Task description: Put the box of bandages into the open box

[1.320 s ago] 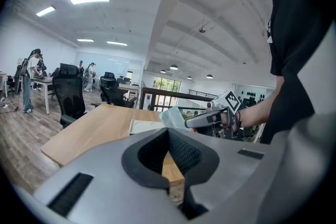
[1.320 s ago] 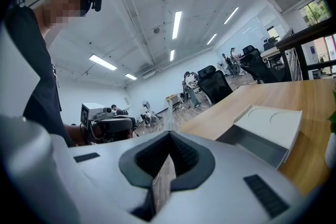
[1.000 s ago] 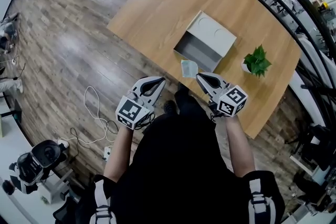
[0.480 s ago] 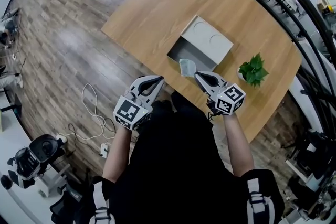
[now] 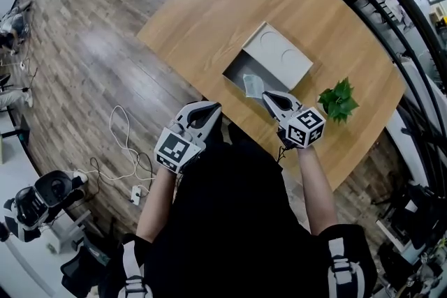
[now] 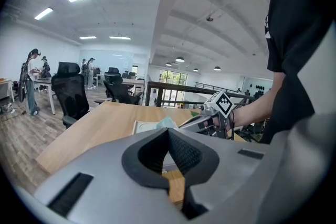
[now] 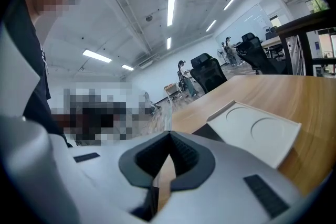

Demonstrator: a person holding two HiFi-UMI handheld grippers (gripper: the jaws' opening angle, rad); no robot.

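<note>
Wood-plank flooring runs round a large curved wooden table, and we stand at its near edge looking steeply down. We take the open box on that table as our landmark. Its grey tray faces up, and its white lid, pressed with two round hollows, lies folded back on the far side.

We carry the box of bandages, a small pale teal pack, at the tip of our right gripper. From the head view it sits at the near rim of the open box, on the side toward us. We cannot tell from here whether it is touching the rim or hanging just above it. In the right gripper view the right gripper's jaws are drawn together, and a thin pale edge rises from where they meet. The lid lies just beyond them to the right. The left gripper view also shows the pack held up in front of the lid.

Our left gripper is held off the table, nearer to us than the open box and to its left, over the table's edge. Its jaws are closed tip to tip with nothing between them.

Right of the open box stands a small green potted plant, near it but not touching. Well to the left of the open box, a white cable loops across the floor.
</note>
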